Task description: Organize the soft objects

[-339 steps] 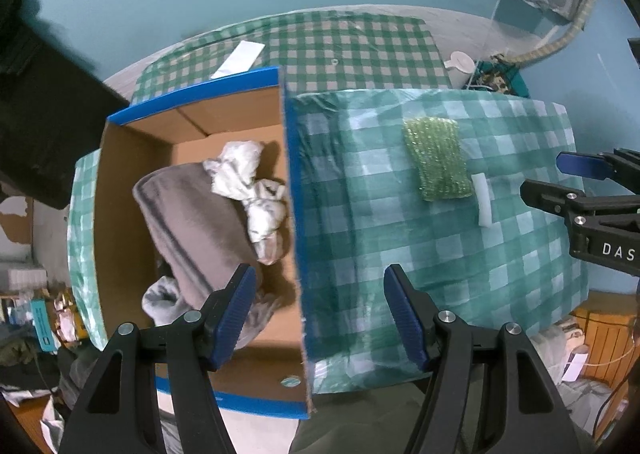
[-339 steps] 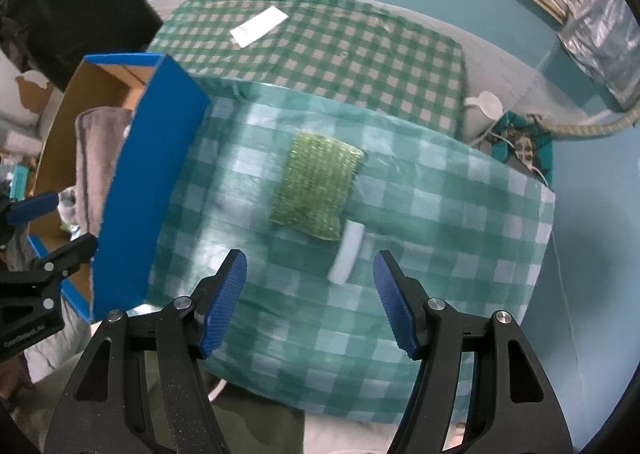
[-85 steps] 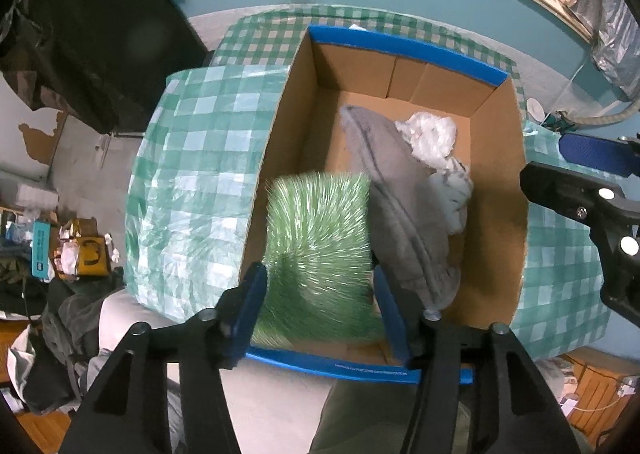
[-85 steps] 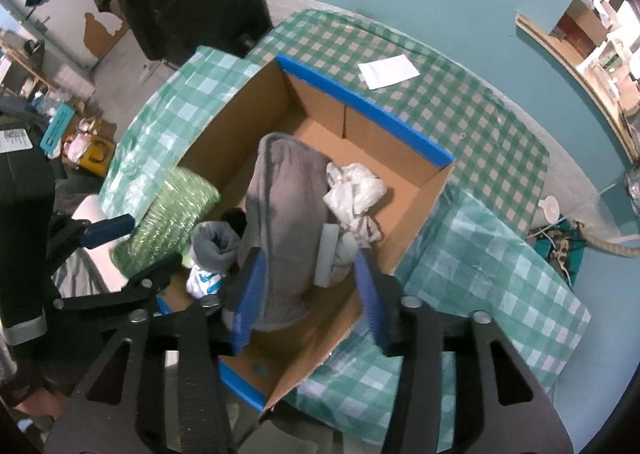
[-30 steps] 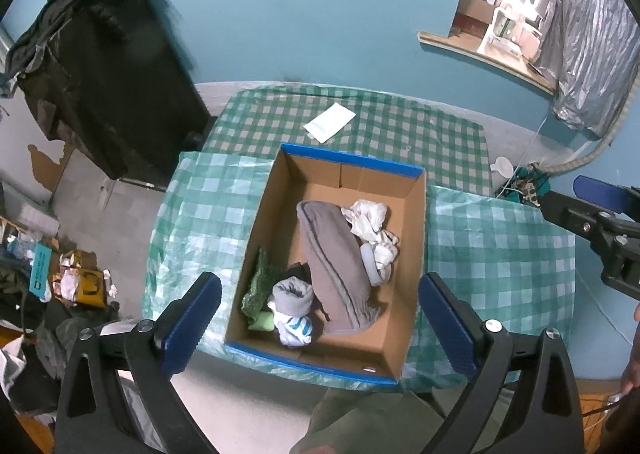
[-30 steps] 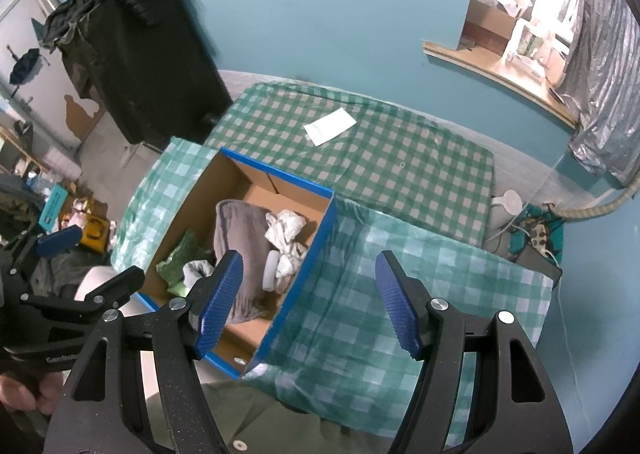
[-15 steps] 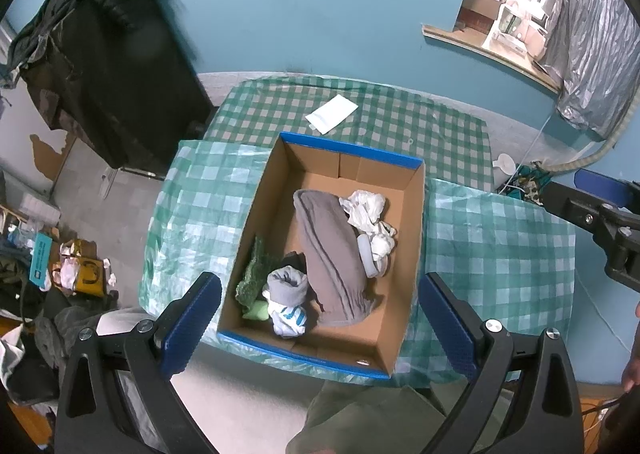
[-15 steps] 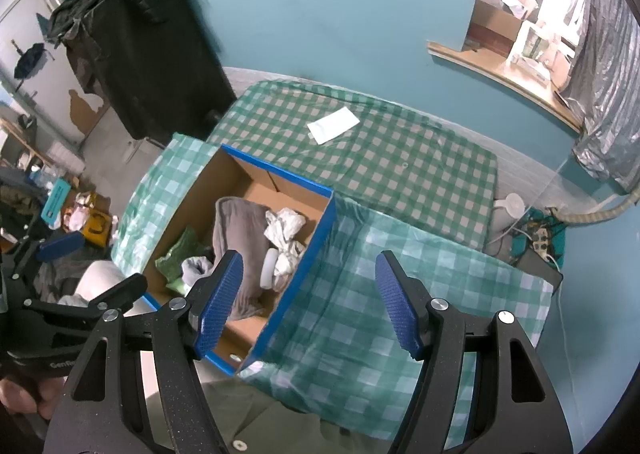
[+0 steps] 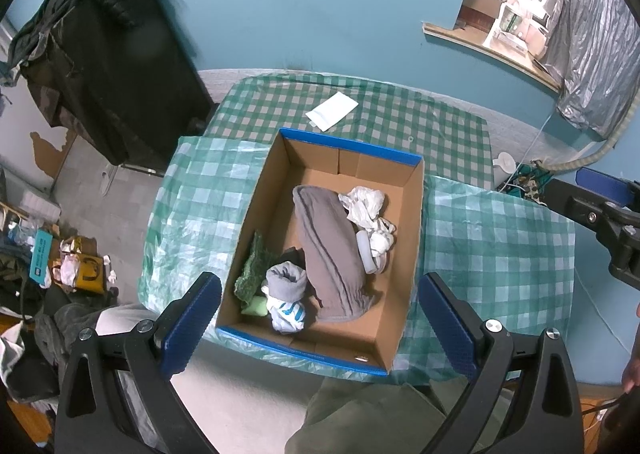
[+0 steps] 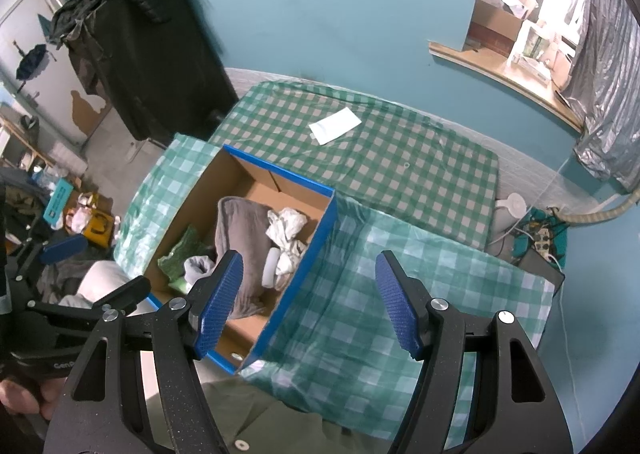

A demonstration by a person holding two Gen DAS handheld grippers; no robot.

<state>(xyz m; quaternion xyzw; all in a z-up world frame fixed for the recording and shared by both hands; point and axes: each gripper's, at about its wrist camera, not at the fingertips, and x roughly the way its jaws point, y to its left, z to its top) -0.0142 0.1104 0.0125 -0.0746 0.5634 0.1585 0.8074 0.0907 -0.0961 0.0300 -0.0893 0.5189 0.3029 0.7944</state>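
Note:
A blue-rimmed cardboard box (image 9: 352,145) (image 10: 280,171) stands on the green checked table. Inside lie a grey towel (image 9: 330,242) (image 10: 240,230), a crumpled white cloth (image 9: 364,205) (image 10: 286,228), a white pad (image 9: 365,254) (image 10: 272,262), a rolled grey sock (image 9: 285,282) (image 10: 196,268) and the green sponge cloth (image 9: 254,268) (image 10: 180,250) against the box's left wall. My left gripper (image 9: 320,330) is open and empty, high above the box's near edge. My right gripper (image 10: 308,298) is open and empty, high above the table right of the box.
A white paper (image 9: 332,116) (image 10: 335,125) lies on the far checked cloth (image 10: 400,157). A black cloth-covered cabinet (image 9: 108,65) stands at the left. Clutter (image 9: 76,266) sits on the floor left. Cables and a power strip (image 10: 540,238) lie right.
Earlier the left gripper put the green sponge cloth and the right put the white pad into the box, then opened. In the last second both grippers have barely shifted, staying open and high.

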